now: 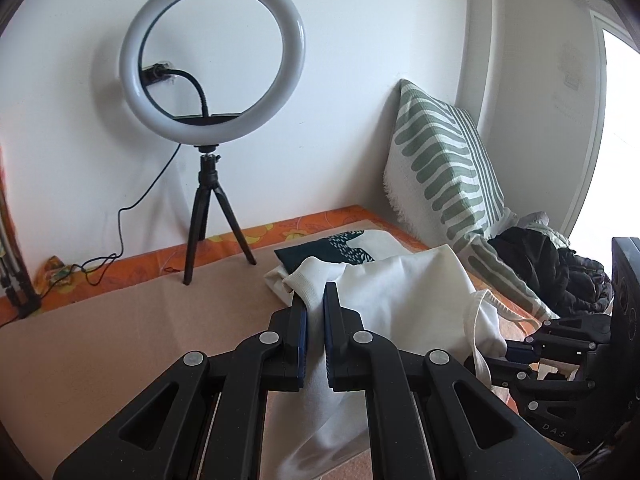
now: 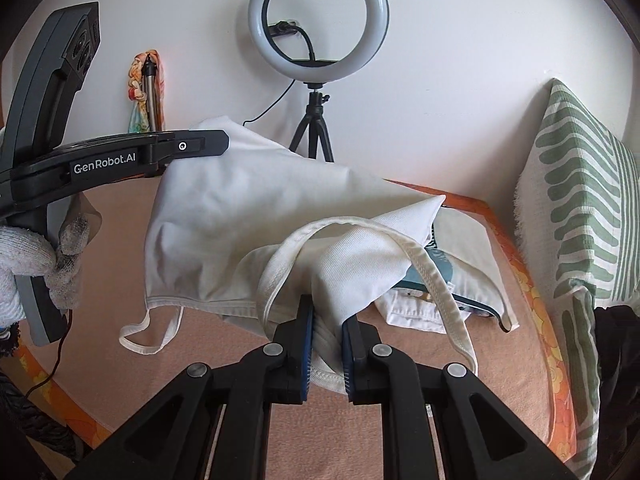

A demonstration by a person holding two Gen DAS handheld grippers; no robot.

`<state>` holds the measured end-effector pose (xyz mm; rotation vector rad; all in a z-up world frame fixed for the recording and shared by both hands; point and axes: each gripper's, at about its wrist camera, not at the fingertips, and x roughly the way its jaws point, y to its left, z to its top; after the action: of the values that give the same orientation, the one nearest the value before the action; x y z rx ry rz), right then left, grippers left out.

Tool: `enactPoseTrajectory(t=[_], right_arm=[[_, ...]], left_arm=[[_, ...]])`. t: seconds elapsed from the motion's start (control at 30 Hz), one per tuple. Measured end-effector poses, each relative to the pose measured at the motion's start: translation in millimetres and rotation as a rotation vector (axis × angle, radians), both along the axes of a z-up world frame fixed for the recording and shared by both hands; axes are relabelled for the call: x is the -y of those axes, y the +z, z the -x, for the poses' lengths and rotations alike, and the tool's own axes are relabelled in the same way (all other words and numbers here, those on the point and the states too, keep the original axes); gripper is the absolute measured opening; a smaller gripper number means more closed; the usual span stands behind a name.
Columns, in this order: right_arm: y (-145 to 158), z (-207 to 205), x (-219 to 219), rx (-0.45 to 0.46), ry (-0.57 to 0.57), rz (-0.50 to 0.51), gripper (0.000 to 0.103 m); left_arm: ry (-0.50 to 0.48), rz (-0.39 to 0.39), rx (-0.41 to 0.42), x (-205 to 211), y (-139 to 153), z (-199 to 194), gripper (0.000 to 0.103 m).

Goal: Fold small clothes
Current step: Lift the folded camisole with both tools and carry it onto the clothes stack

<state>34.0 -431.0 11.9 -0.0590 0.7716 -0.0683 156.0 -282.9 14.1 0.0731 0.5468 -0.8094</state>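
A white strappy top (image 2: 224,232) hangs in the air between both grippers above a peach blanket (image 2: 360,420). My left gripper (image 1: 316,300) is shut on one edge of the white top (image 1: 400,296). It also shows in the right wrist view (image 2: 224,144), at upper left. My right gripper (image 2: 327,316) is shut on the bunched hem of the top, with a strap (image 2: 440,280) looping over to the right. The right gripper also shows in the left wrist view (image 1: 508,352), low at the right.
A folded cream and dark green garment (image 1: 344,246) lies on the blanket behind the top. A ring light on a tripod (image 1: 212,80) stands by the white wall. A green striped pillow (image 1: 444,168) leans at the right, with dark clothes (image 1: 552,268) beside it.
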Motion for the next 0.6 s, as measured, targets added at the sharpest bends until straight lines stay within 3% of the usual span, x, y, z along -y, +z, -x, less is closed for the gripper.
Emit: enactPoseTrajectory(t=[0.27,0.6], right_arm=[[10,-13,65,0.0,-0.055,0.048,0.01],[9,-67,144,-0.027,-0.061,0.107,0.01]], left_arm=[[-0.035,0.03,-0.02,60,6,-23,0.005],[-0.023,0.027,-0.047,127,-2,-67,0.005]])
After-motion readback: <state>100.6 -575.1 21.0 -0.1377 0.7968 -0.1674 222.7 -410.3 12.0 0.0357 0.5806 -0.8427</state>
